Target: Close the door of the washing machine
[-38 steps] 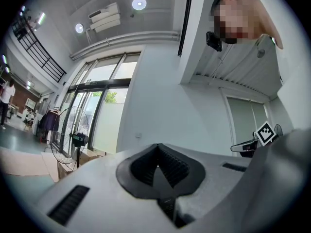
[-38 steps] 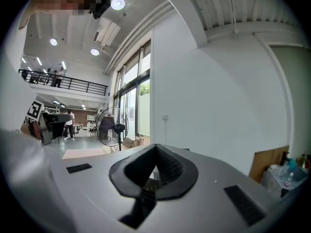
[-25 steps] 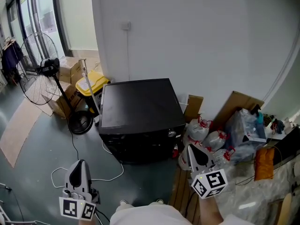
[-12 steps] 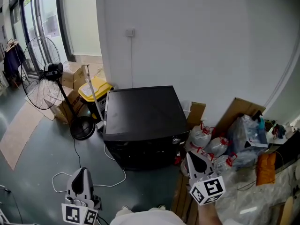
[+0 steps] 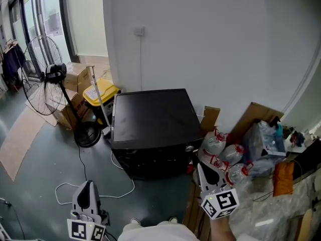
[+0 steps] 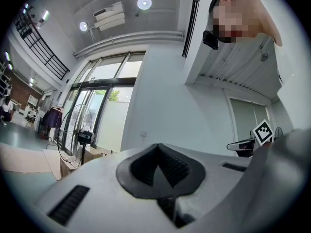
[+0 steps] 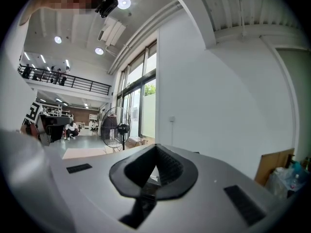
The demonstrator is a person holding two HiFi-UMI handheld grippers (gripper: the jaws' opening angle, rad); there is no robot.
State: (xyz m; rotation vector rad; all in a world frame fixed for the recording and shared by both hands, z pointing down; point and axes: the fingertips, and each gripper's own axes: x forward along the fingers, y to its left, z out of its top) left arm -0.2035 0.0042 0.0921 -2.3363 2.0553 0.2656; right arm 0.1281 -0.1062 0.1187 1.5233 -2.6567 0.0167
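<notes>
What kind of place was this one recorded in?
Likely a corner of a large workshop or industrial hall, not a home: bare grey floor, tall glazed doors, a pedestal fan, and cardboard boxes and bagged clutter around the black machine.

The washing machine [image 5: 150, 115] front is shadowed, unreadable.
</notes>
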